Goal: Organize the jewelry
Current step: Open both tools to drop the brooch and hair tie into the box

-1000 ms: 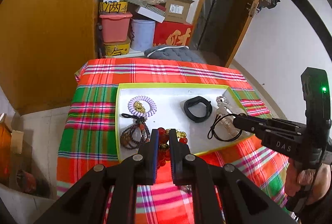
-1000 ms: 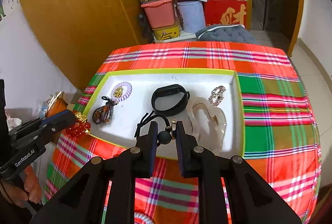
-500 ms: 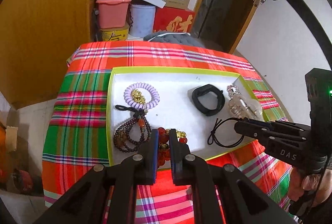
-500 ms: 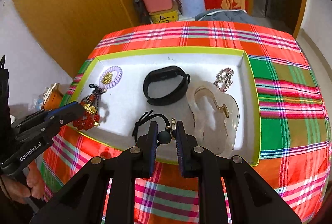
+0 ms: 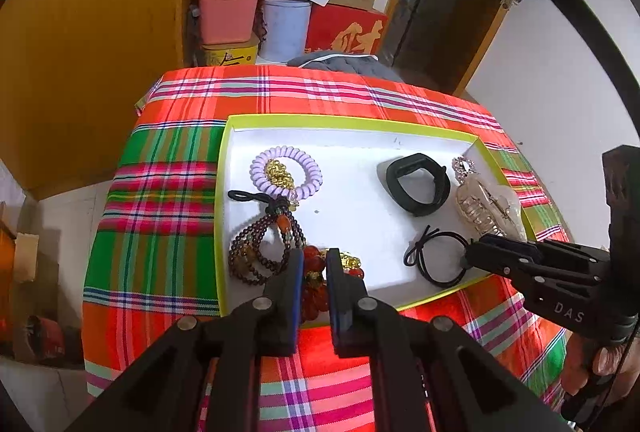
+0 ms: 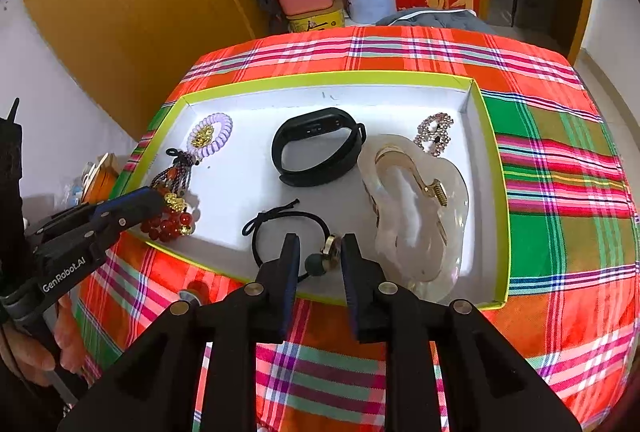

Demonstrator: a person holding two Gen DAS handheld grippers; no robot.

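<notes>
On the plaid cloth: shallow white tray [image 6: 486, 135], lime rim.
Near left corner: left gripper [image 5: 313, 258] opening; glossy red bead bracelet [image 5: 314, 272] between its pads.
Near edge, right of it: right gripper [image 6: 318, 250] opening around black elastic hair tie [image 6: 280, 224], its round bead loose between the pads.

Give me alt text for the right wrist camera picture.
The right claw, jaws opening, sits over a black elastic hair tie with its bead between them, inside a white lime-rimmed tray on a plaid cloth.
</notes>
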